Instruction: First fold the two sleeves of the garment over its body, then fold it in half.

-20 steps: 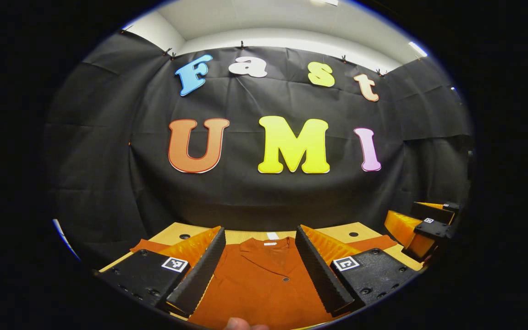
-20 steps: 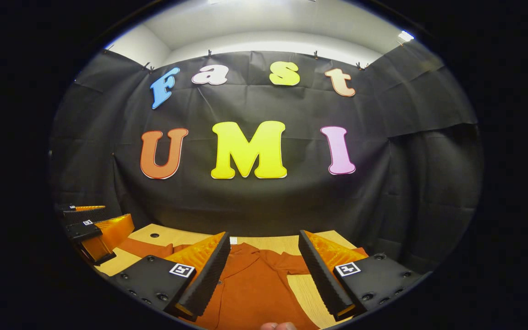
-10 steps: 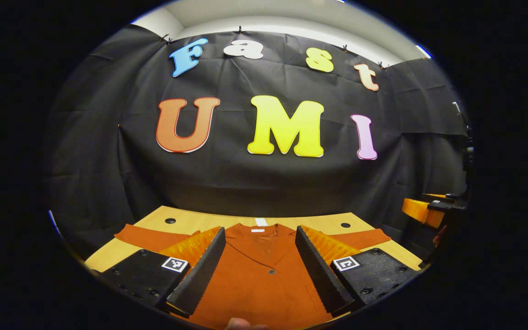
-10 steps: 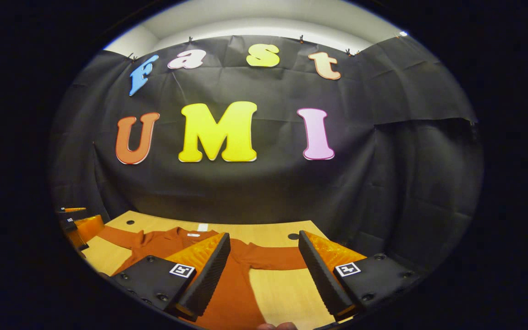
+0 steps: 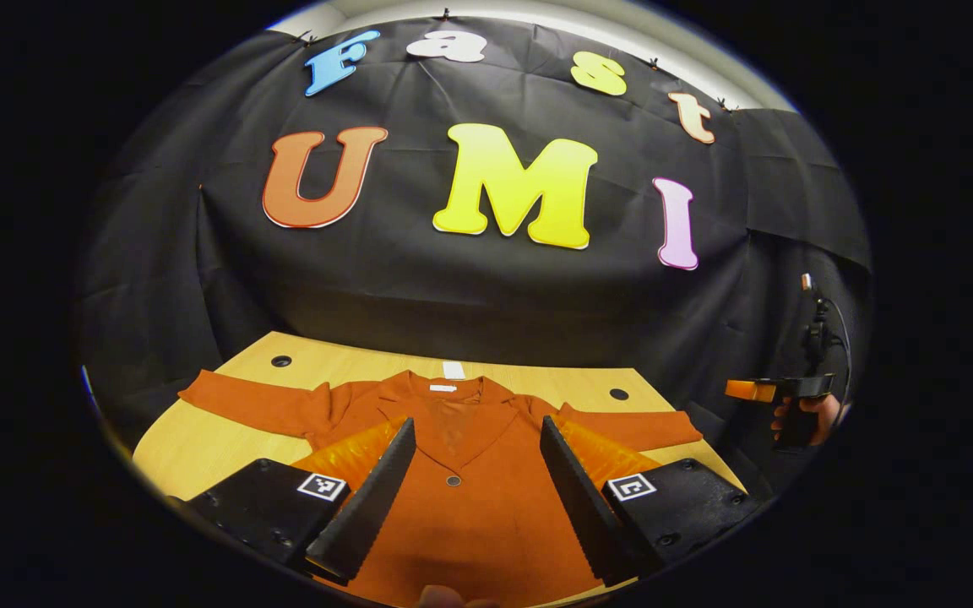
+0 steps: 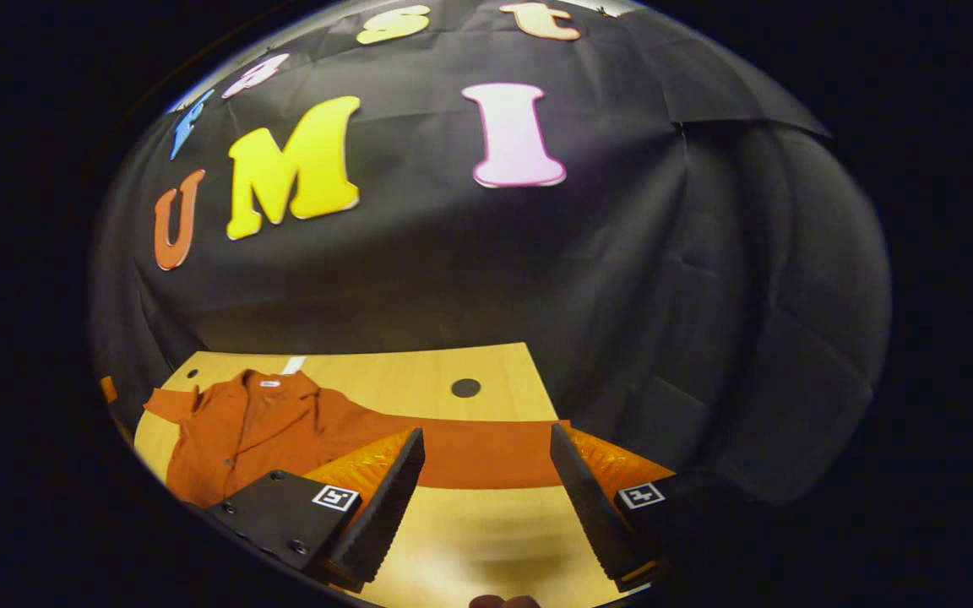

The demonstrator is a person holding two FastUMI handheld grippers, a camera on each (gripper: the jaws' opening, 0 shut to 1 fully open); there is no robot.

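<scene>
A rust-orange buttoned garment (image 5: 470,507) lies flat on the wooden table, collar toward the wall and both sleeves spread out sideways. My left gripper (image 5: 474,439) hovers open over its chest with nothing between its fingers. In the right gripper view the garment's body (image 6: 233,435) lies to the left, and its long sleeve (image 6: 486,452) runs across the table just beyond my open right gripper (image 6: 486,447). In the left gripper view the right gripper (image 5: 761,390) shows far off at the right edge, held by a hand (image 5: 803,418).
The light wooden table (image 5: 199,443) has a round cable hole near each back corner (image 5: 281,361) (image 6: 465,388). The black cloth wall stands right behind the table's back edge. The table's right edge (image 6: 541,380) drops off near the sleeve's end.
Both views have tilted down, so more of the table shows. The right gripper has swung to the right, from over the garment's body to the outstretched right sleeve. Both grippers stay open.
</scene>
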